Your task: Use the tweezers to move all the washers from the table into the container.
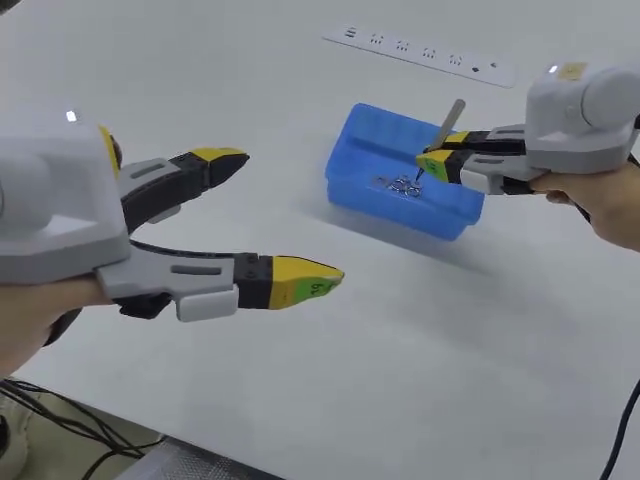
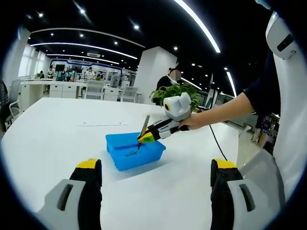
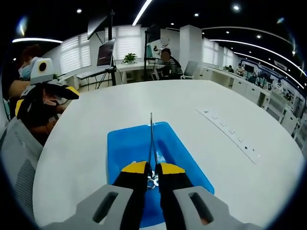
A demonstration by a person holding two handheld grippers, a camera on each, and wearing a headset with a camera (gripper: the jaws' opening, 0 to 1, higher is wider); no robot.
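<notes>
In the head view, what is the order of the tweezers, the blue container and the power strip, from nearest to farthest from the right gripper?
1. Tweezers, clamped in the jaws of the right gripper.
2. Blue container, just below those jaws.
3. Power strip, farther back on the table, beyond the container.

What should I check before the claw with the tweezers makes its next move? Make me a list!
1. Is the right claw shut on the tweezers? ok.
2. Does the tweezers' tip hang over the blue box? ok.
3. Are there washers lying inside the box? ok.
4. Is a washer pinched in the tweezers' tip? cannot tell, too small.
5. Is the left claw open and away from the box? ok.
</notes>
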